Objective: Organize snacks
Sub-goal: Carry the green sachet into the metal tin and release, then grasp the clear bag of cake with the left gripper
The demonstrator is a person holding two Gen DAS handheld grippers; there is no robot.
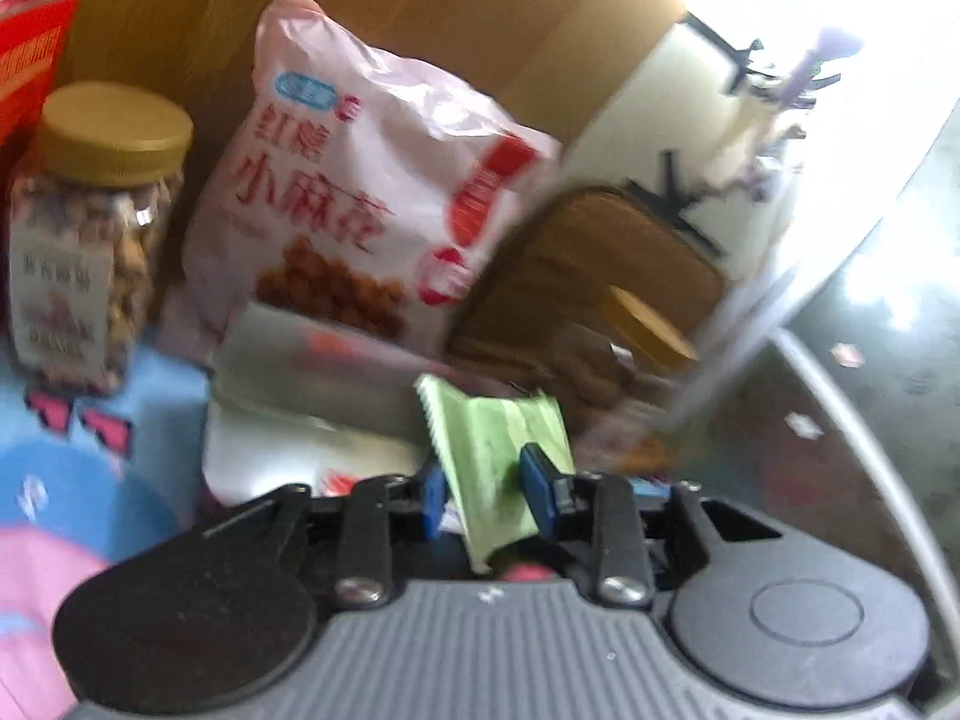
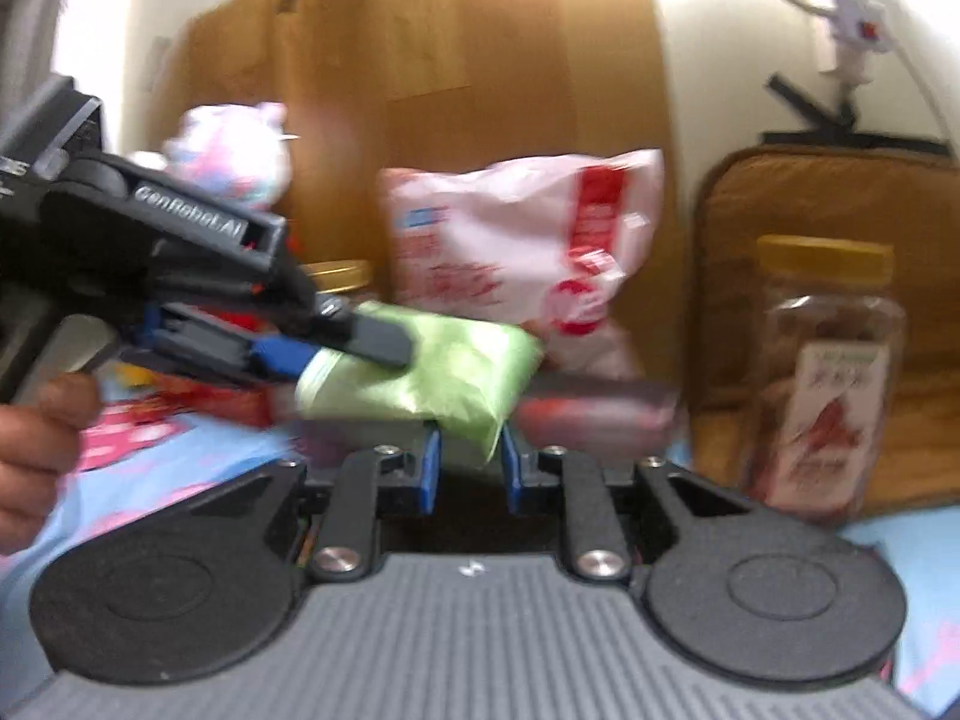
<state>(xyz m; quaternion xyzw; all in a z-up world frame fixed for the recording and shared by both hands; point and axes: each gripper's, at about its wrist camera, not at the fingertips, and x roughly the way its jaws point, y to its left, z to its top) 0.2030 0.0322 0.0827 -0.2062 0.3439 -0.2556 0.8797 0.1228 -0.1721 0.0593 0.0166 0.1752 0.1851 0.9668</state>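
Both tongs met on the crinkly pale-green foil snack packet [image 2: 420, 372], lifted above the blue patterned cloth [image 2: 900, 546]. The left gripper [image 2: 354, 348] pinched its left end; the right gripper [image 2: 467, 468] stood narrow around its near corner. A clean handover needed one firm grip before the other let go.

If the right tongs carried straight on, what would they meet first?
Probably the pink-and-white printed snack bag standing behind the soft green packet they pinch; depth is unclear through the blur.
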